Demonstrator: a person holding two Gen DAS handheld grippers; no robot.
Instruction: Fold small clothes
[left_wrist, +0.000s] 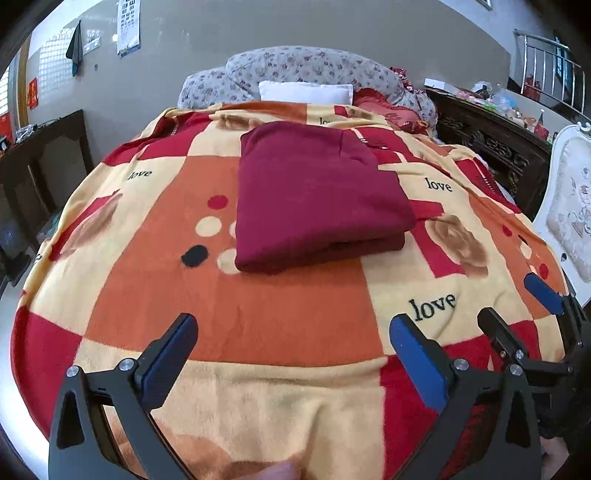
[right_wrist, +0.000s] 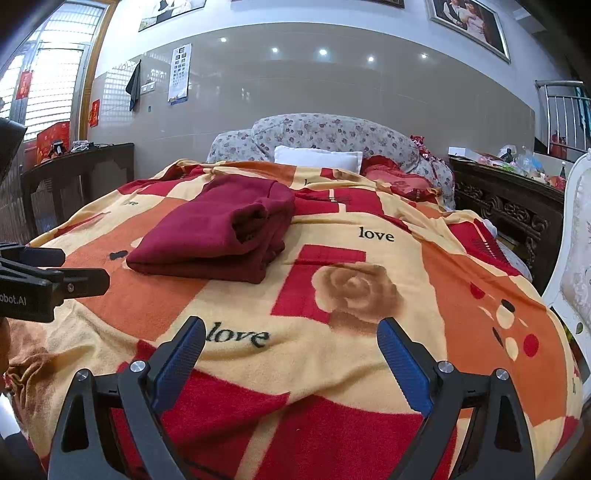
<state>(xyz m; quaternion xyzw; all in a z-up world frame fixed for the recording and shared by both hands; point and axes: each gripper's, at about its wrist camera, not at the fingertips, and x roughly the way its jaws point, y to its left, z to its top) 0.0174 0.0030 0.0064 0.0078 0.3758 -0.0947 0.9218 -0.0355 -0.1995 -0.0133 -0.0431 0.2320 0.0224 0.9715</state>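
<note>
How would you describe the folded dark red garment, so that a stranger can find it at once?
Start from the bed covered by the large checked blanket printed with roses and the word "love". Near its middle, in front of the white pillow, lies the dark red garment, folded into a thick rectangle. It alone is plain and raised above the patterned blanket.

left gripper (left_wrist: 293, 354) jaws spread, right gripper (right_wrist: 291, 354) likewise
</note>
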